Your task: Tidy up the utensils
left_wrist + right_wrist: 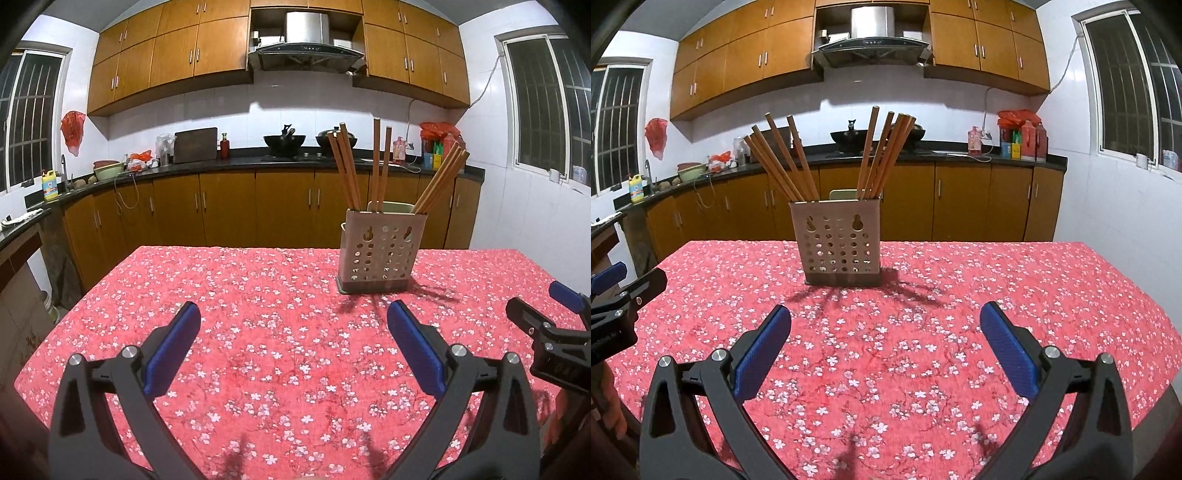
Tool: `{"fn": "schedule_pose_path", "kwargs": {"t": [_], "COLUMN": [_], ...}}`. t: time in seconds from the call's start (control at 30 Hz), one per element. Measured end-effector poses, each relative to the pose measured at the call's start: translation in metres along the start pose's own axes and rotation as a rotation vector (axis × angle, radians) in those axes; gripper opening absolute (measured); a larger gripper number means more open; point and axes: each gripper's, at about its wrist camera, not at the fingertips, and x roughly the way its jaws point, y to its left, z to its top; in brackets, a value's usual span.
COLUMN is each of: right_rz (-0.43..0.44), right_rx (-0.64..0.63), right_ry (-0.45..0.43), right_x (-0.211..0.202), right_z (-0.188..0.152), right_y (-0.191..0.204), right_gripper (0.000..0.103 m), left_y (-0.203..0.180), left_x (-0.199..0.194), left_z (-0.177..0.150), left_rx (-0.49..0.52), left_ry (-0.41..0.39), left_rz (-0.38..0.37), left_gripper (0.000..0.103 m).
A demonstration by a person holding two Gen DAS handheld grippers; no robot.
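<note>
A beige perforated utensil holder (382, 251) stands on the red floral tablecloth (258, 332), far right of centre in the left wrist view, and centre-left in the right wrist view (840, 242). Several wooden chopsticks (380, 166) stand in it, fanned out left, middle and right; they also show in the right wrist view (882, 155). My left gripper (293, 314) is open and empty, low over the cloth, well short of the holder. My right gripper (885, 314) is open and empty, also short of the holder. Each gripper shows at the other view's edge.
The table's far edge lies just behind the holder. A pale green chair back (842, 194) peeks up behind it. Beyond are kitchen cabinets and a dark counter (221, 162) with woks, bottles and bowls. Windows are on both side walls.
</note>
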Motion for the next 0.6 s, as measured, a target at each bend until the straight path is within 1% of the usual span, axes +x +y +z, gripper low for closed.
{"fn": "schedule_pose_path", "kwargs": {"t": [0.6], "right_rz": [-0.005], "right_rx": [0.011], "right_ry": [-0.006], "right_x": [-0.0004], "right_z": [-0.0012], "right_y": [-0.0032], "right_gripper": [0.101], "left_y": [-0.0032], "left_x": [0.0024], "left_z": [-0.0028], "left_rx": [0.004], "left_ry": [0.009], "left_rz": [-0.009], "left_gripper": [0.099]}}
